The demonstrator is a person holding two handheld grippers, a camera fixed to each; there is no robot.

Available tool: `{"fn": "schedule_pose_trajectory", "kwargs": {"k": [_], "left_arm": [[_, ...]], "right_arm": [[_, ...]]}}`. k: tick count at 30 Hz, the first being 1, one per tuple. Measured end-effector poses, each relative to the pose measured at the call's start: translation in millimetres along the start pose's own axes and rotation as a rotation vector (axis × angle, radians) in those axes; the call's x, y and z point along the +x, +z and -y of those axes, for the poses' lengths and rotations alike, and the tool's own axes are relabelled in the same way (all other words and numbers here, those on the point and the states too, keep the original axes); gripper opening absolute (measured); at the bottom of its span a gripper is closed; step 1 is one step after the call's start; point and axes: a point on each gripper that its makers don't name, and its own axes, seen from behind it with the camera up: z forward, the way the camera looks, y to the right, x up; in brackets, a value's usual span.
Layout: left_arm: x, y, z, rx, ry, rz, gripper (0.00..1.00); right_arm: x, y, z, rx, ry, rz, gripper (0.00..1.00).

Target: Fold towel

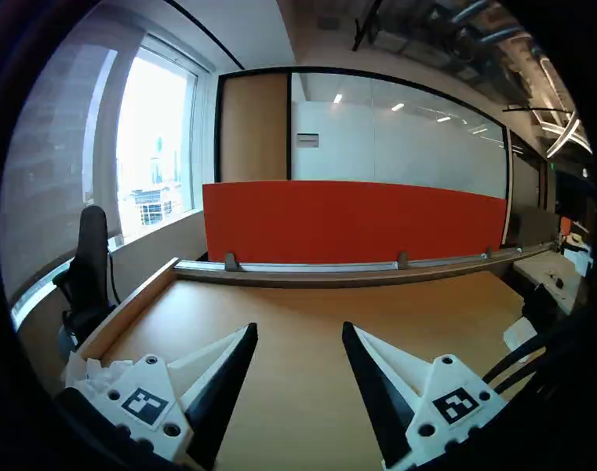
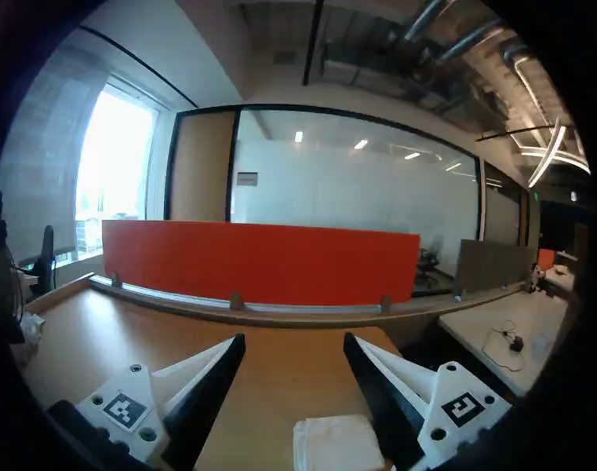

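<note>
White towel (image 2: 337, 443), one, seemingly folded.

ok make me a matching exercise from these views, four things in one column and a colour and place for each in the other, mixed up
1 towel
2 divider panel
3 office chair
4 desk

A black, beside the window
B white, lying on the desk
C light wood, under both grippers
D orange-red, upright along the desk's far edge

Pairs: 1-B, 2-D, 3-A, 4-C
</note>
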Motion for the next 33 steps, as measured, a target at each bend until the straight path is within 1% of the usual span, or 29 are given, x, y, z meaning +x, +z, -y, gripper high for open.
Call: {"fn": "schedule_pose_trajectory", "kwargs": {"k": [6, 12, 21, 24, 27, 33], "left_arm": [[11.9, -1.5, 4.7, -0.014, 0.004, -0.033, 0.79], [23.1, -5.3, 11.5, -0.020, 0.007, -0.070, 0.79], [38.8, -10.8, 22.0, -0.022, -0.009, -0.125, 0.79], [42.1, -11.3, 24.9, -0.019, 0.001, -0.139, 0.79], [42.7, -10.8, 26.8, -0.018, 0.012, -0.149, 0.79], [42.1, -10.5, 26.3, -0.024, 0.017, -0.164, 0.79]], "right_arm": [[13.4, 2.5, 34.4, 0.022, -0.001, -0.018, 0.97], [19.8, 4.8, 66.8, 0.037, 0.009, -0.033, 0.97], [29.3, 4.3, 109.0, 0.060, 0.033, -0.053, 0.97], [29.8, 5.7, 121.0, 0.073, 0.040, -0.058, 0.97], [30.0, 7.4, 126.5, 0.073, 0.041, -0.055, 0.97], [33.7, 7.1, 135.5, 0.073, 0.035, -0.047, 0.97]]}}
